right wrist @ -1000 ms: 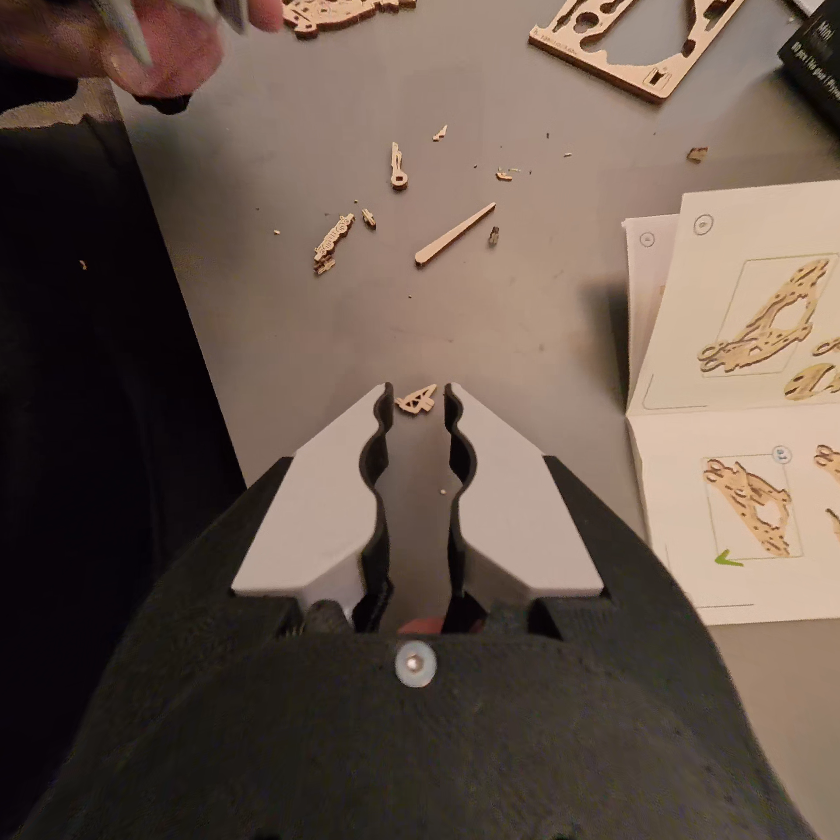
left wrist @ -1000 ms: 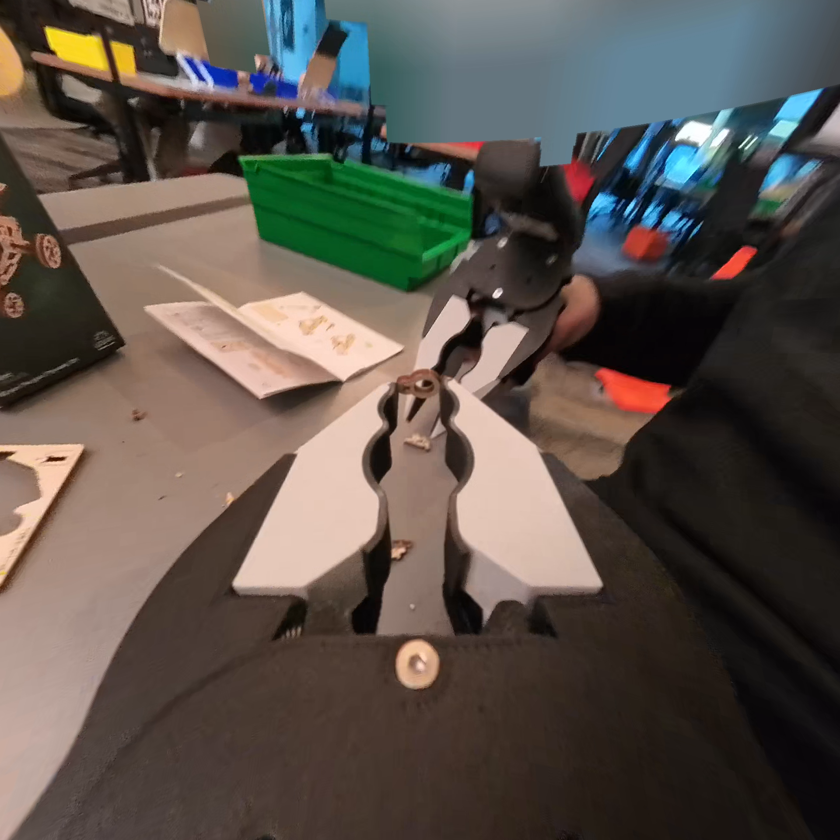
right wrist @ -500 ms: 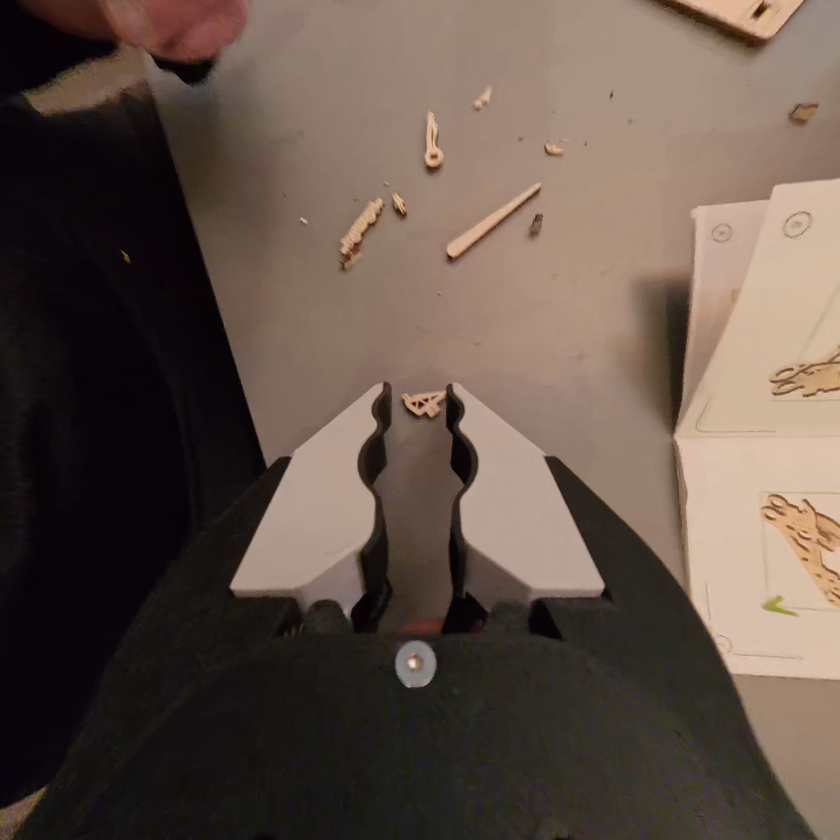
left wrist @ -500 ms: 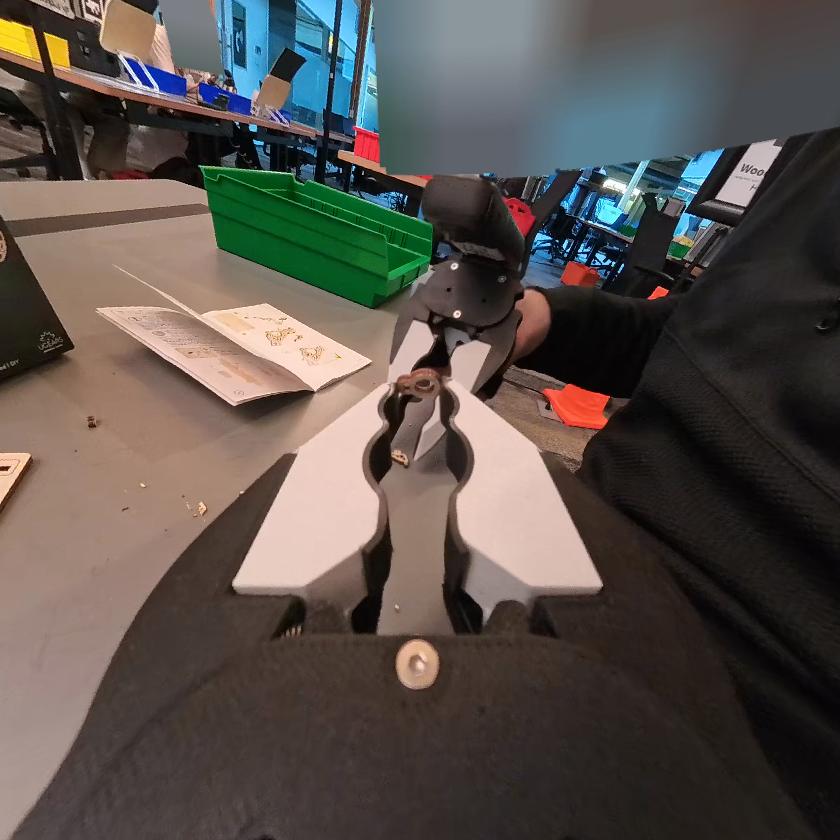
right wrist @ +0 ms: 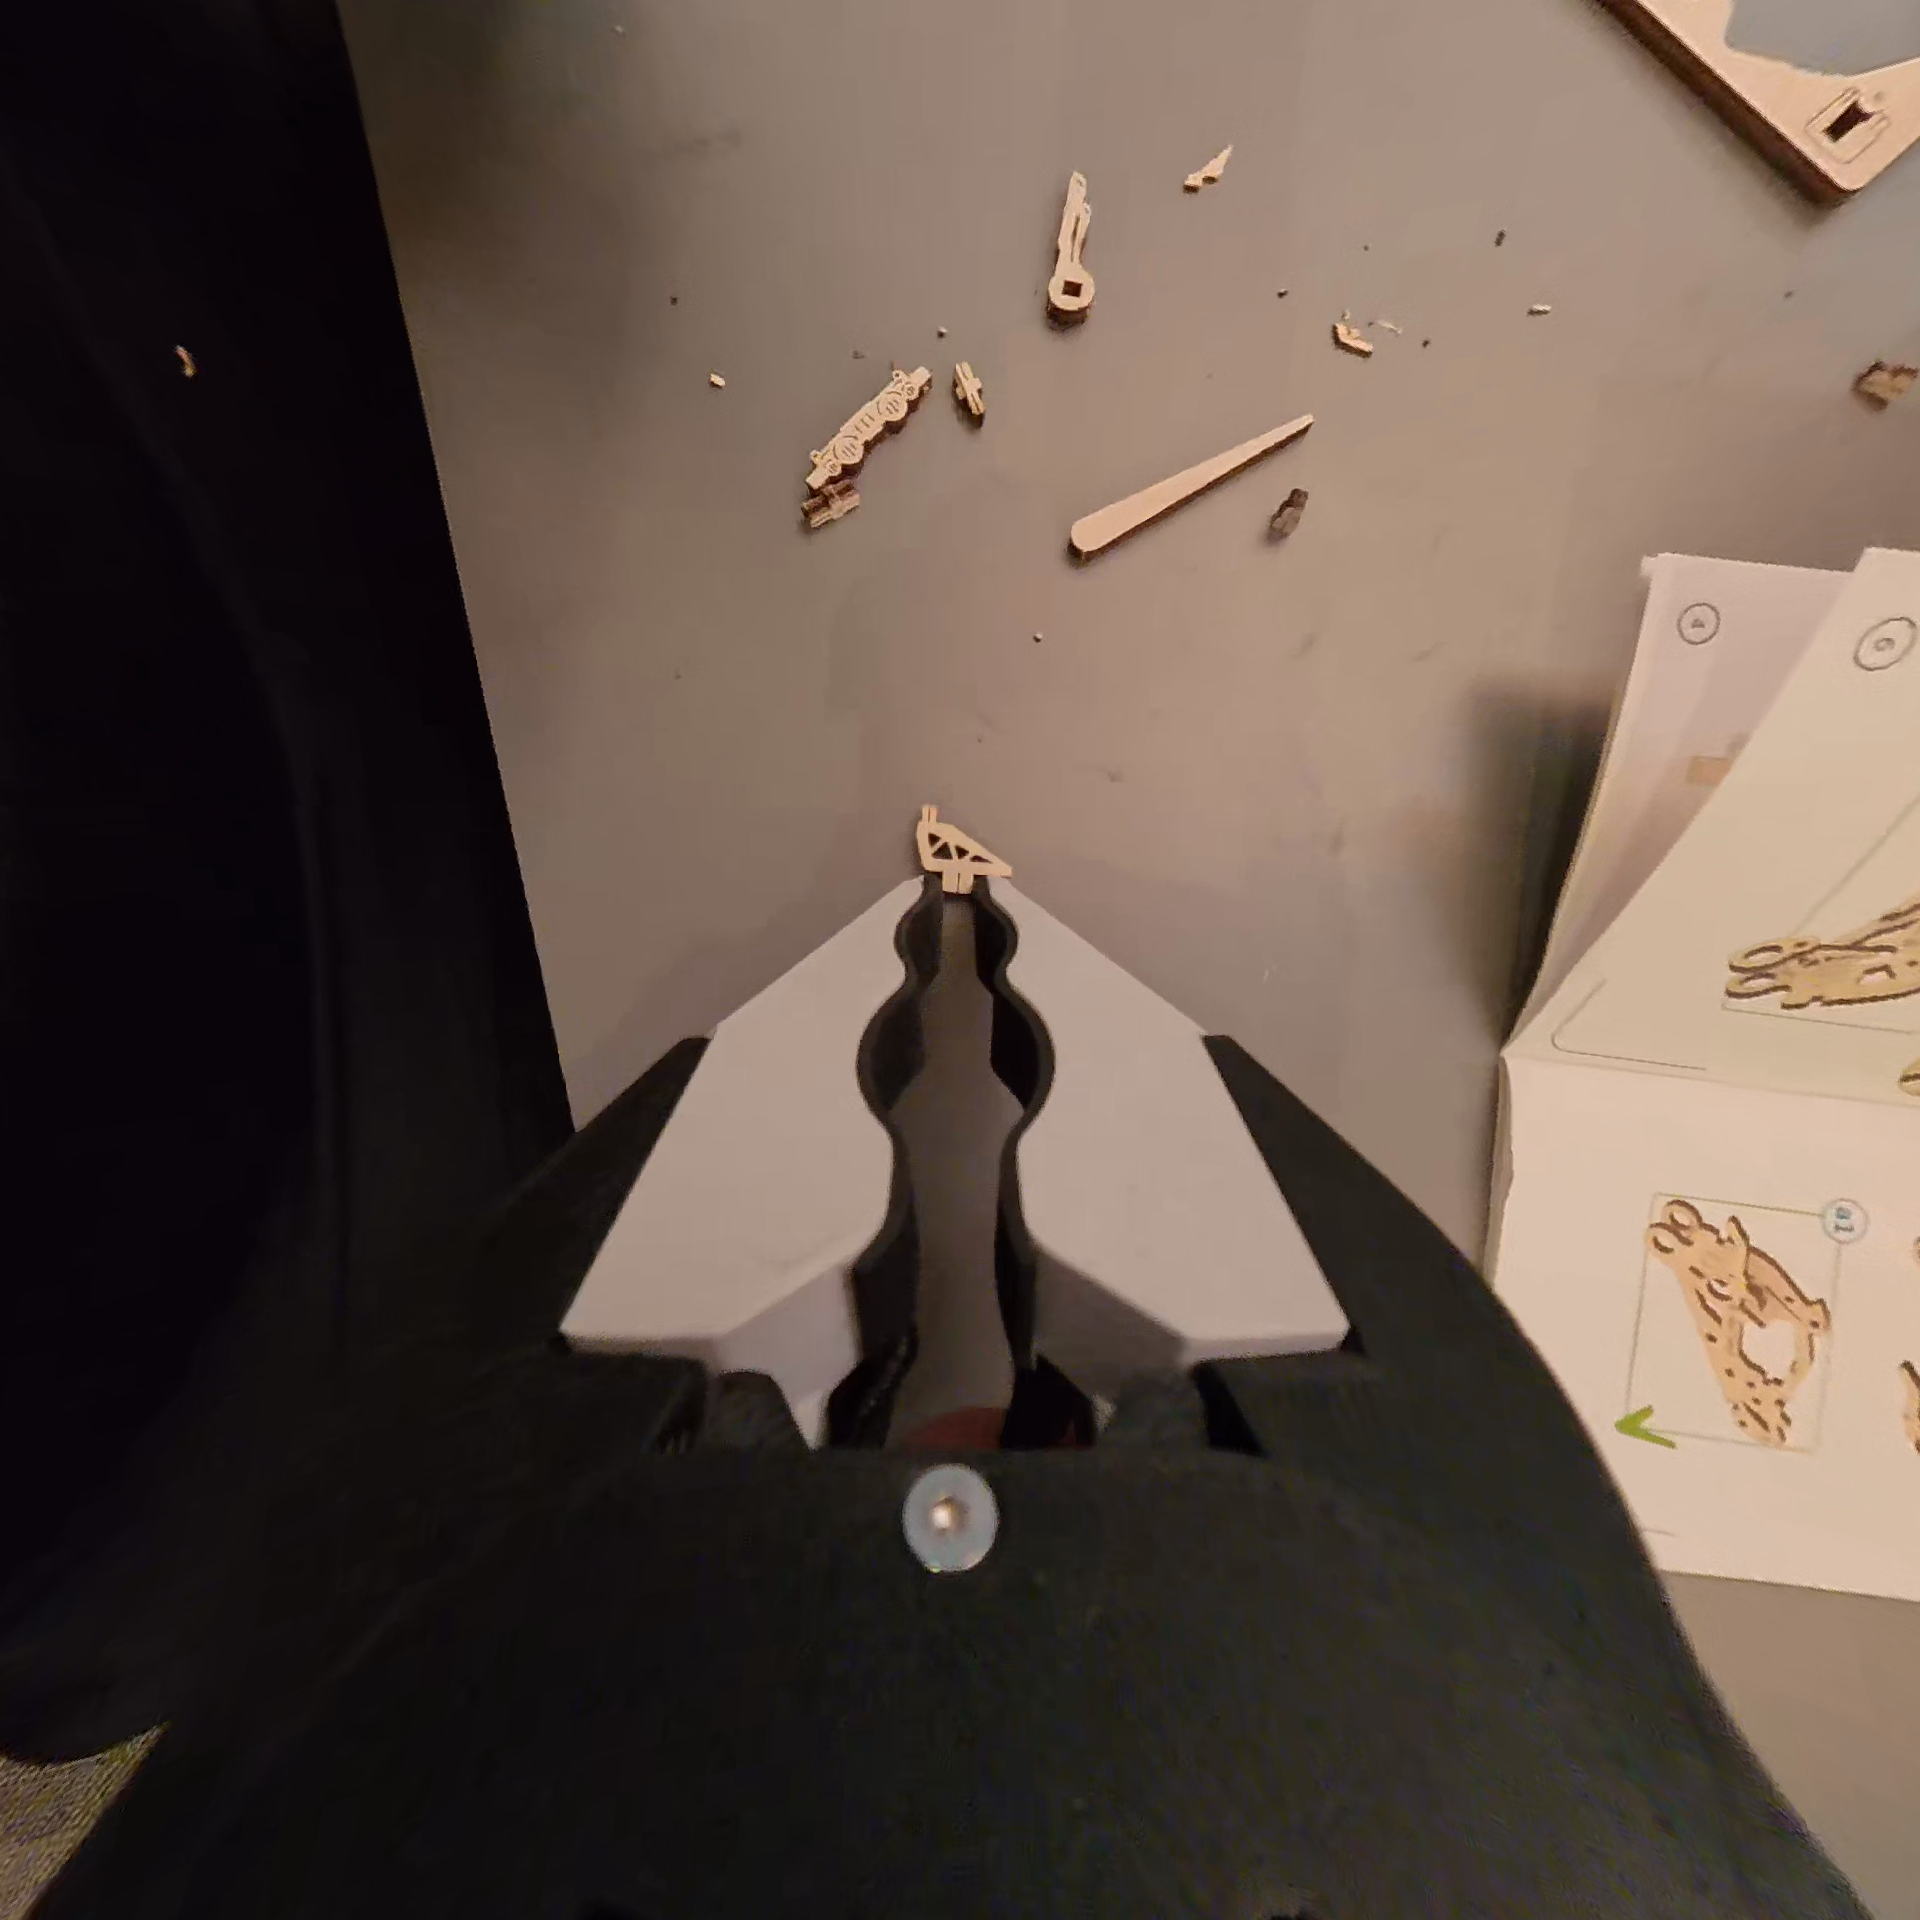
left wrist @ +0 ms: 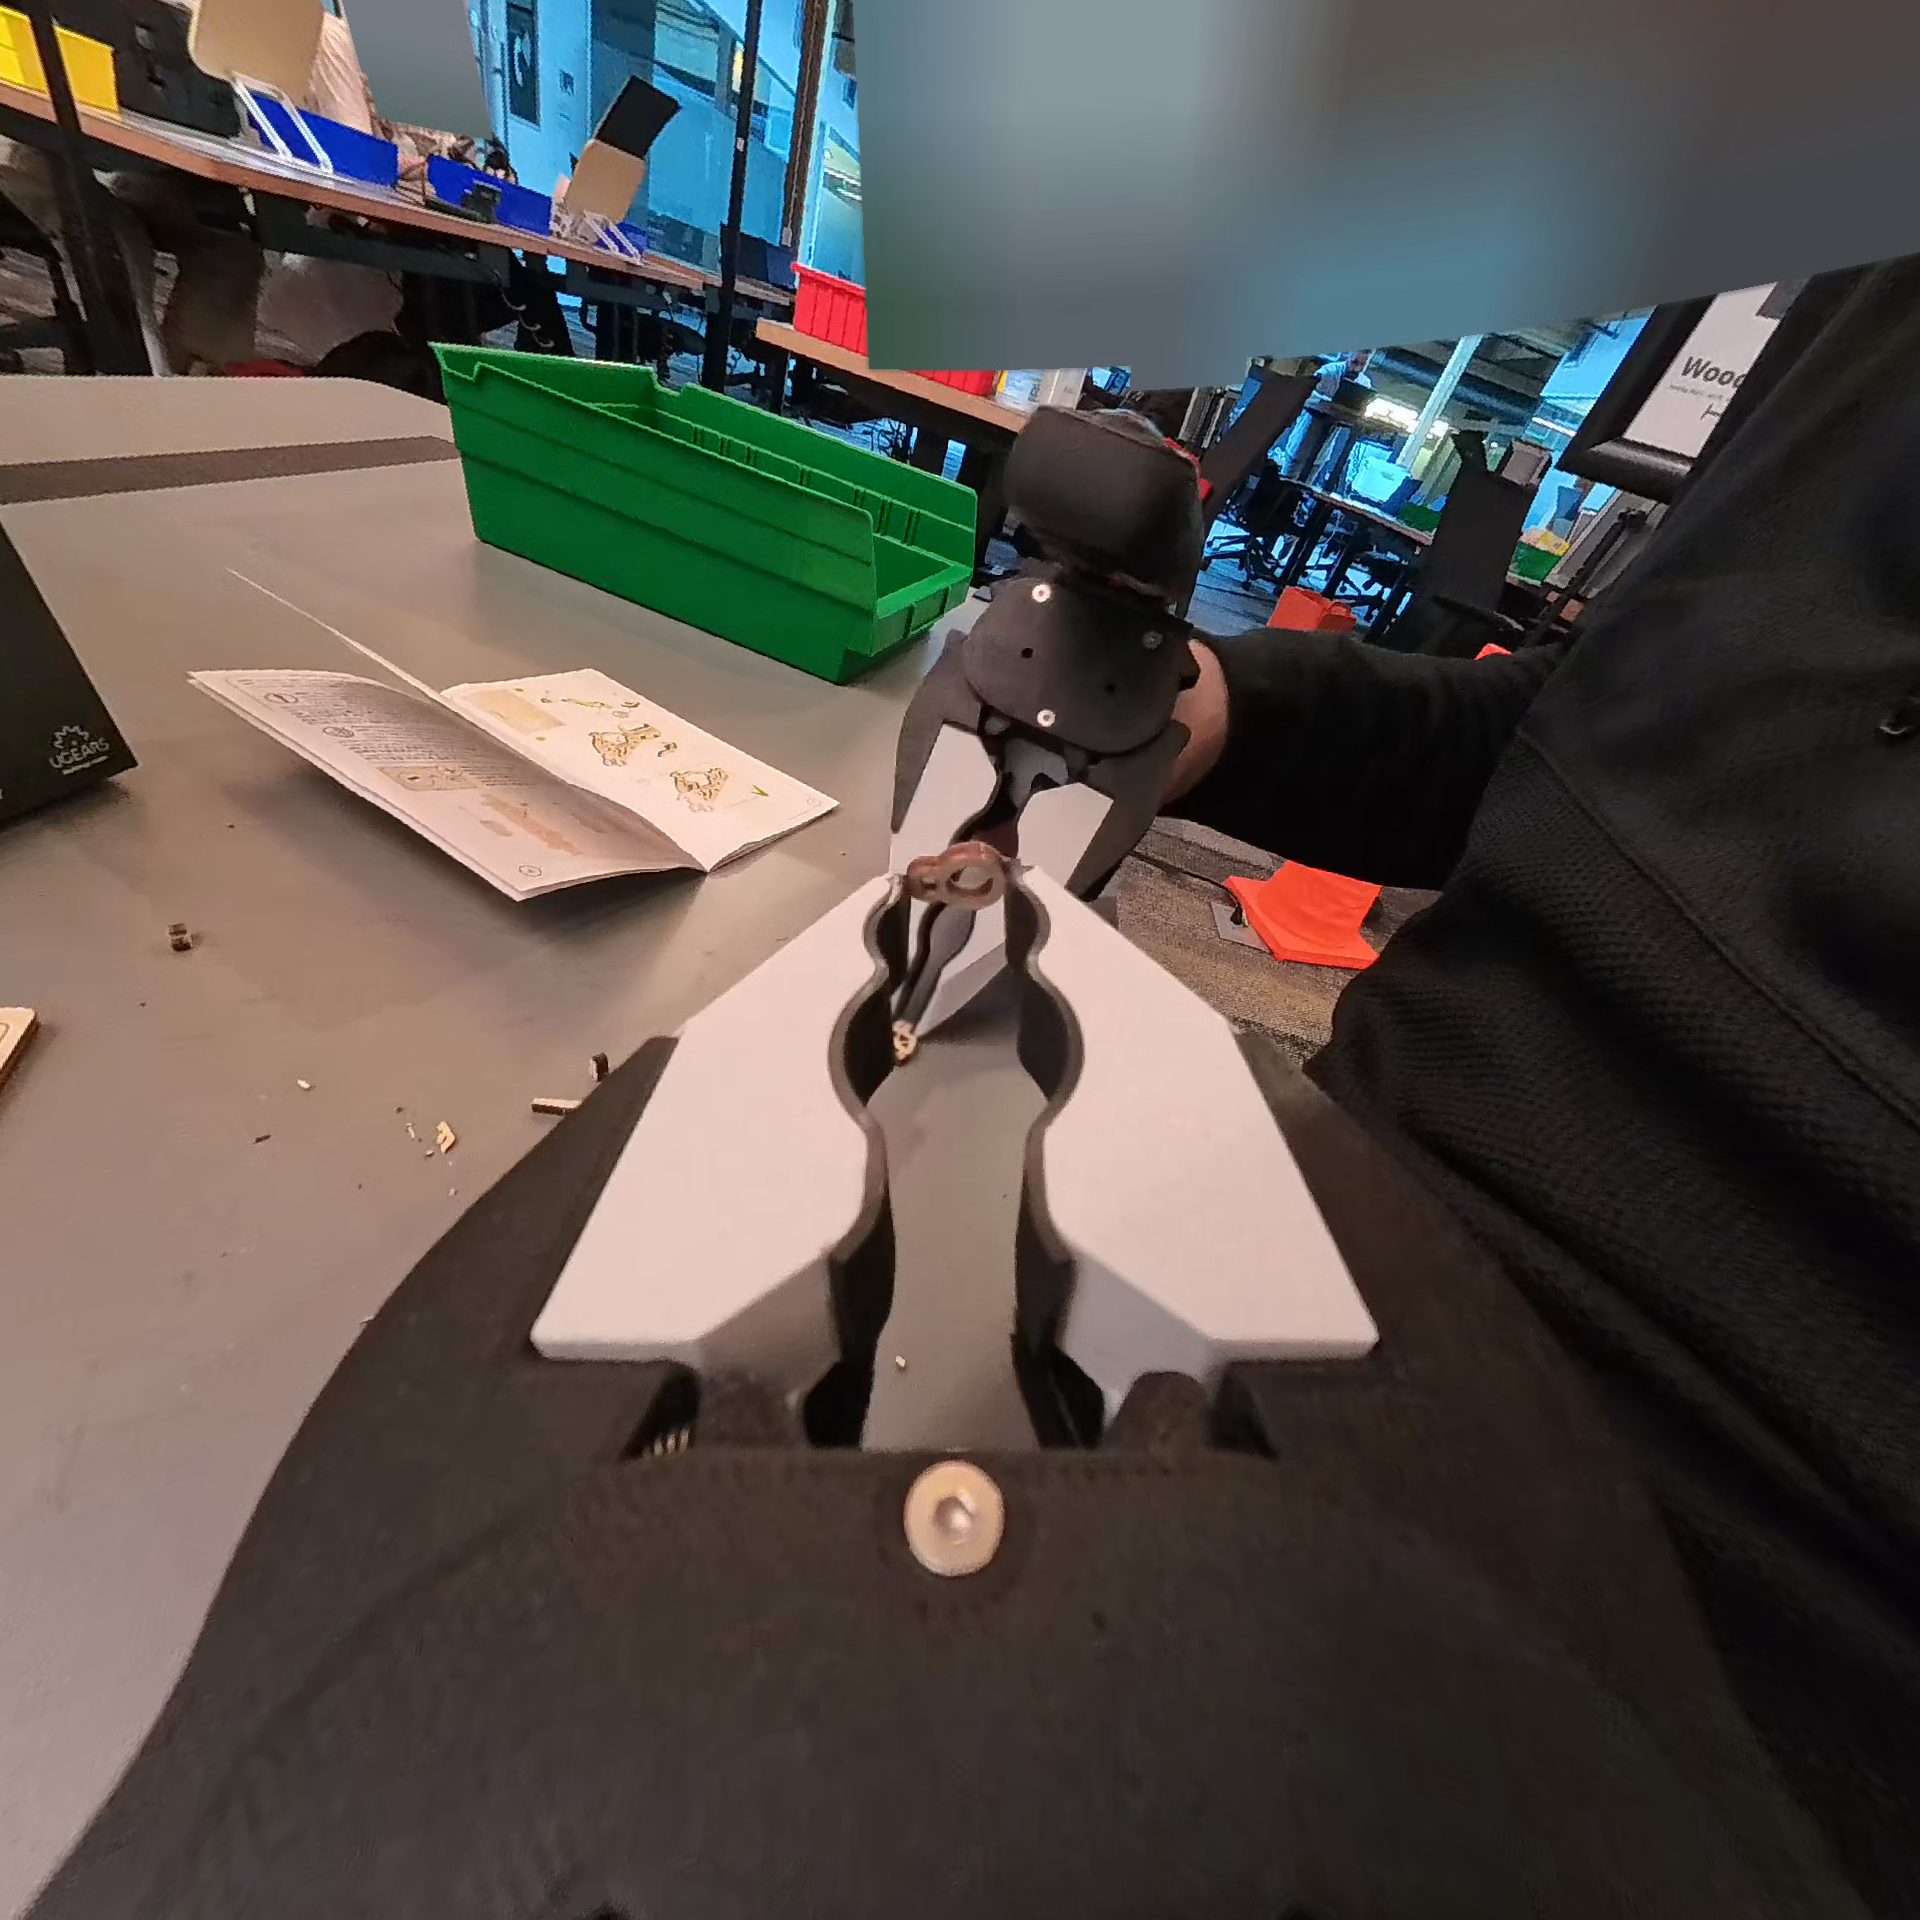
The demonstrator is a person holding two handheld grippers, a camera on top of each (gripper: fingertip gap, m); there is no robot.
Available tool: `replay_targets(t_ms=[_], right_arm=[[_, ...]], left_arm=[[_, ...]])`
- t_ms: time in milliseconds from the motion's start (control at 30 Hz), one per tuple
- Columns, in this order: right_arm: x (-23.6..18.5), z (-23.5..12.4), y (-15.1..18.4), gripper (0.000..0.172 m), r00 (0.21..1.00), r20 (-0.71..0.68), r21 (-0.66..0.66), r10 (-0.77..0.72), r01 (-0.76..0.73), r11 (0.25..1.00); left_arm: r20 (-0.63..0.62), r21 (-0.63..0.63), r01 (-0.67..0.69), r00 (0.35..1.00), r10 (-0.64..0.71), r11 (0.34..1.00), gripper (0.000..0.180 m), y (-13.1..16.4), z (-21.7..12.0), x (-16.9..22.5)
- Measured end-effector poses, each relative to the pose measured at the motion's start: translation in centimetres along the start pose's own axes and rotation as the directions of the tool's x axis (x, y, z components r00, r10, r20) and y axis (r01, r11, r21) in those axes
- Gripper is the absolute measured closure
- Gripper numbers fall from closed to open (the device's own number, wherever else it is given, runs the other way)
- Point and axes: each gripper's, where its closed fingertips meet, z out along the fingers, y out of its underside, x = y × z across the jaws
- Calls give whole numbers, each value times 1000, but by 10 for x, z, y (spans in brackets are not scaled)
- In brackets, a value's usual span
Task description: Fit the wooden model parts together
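Observation:
My left gripper (left wrist: 956, 885) is shut on a small brown wooden part with holes (left wrist: 956, 876), which spans its two fingertips above the grey table (left wrist: 312, 987). My right gripper (right wrist: 961, 896) is shut on the tab of a small pale triangular wooden part (right wrist: 958, 852), which sticks out past its tips just above the table. In the left wrist view the right gripper (left wrist: 1070, 675) points down right behind the left tips, with that small part (left wrist: 904, 1039) at its end.
A green bin (left wrist: 717, 520), an open instruction booklet (left wrist: 520, 769) and a black box (left wrist: 52, 717) lie on the table. Loose wooden parts (right wrist: 1184, 488), (right wrist: 862, 436), (right wrist: 1070, 249) and a cut-out sheet (right wrist: 1787, 94) lie beyond the right gripper. A person's dark clothing (left wrist: 1662, 1039) is close by.
The right jaws have closed from wide apart onto the tab of the triangular part, which now stands upright. The left gripper has kept its hold on the brown part while swinging a little.

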Motion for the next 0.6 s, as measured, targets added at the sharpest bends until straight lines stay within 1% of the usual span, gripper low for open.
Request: replay_targets(t_ms=[33, 200, 267, 333, 467, 600], right_arm=[[0, 0, -1, 167, 1000, -1, 6, 5, -5, 1000], [-1, 4, -6, 168, 999, -18, 50, 34, -33, 998], [1, 0, -13, 169, 999, -34, 93, 41, -37, 995], [1, -10, -26, 169, 998, -32, 152, 53, -47, 987], [3, -33, -58, 169, 998, -65, 238, 22, -6, 971], [5, -46, -85, 169, 996, -90, 277, -17, 41, 960]], left_arm=[[0, 1, 1, 1000, -1, 1000, 165, 0, 0, 0], [-4, 8, 12, 1000, -12, 1000, 165, 1, 2, -1], [-7, 9, 22, 1000, -22, 1000, 165, 2, 2, -1], [-14, 14, 38, 999, -38, 999, 165, 4, 3, -3], [-37, 19, 58, 998, -57, 998, 165, 2, 7, -3], [-72, 28, 74, 995, -72, 997, 165, -3, 10, -1]])
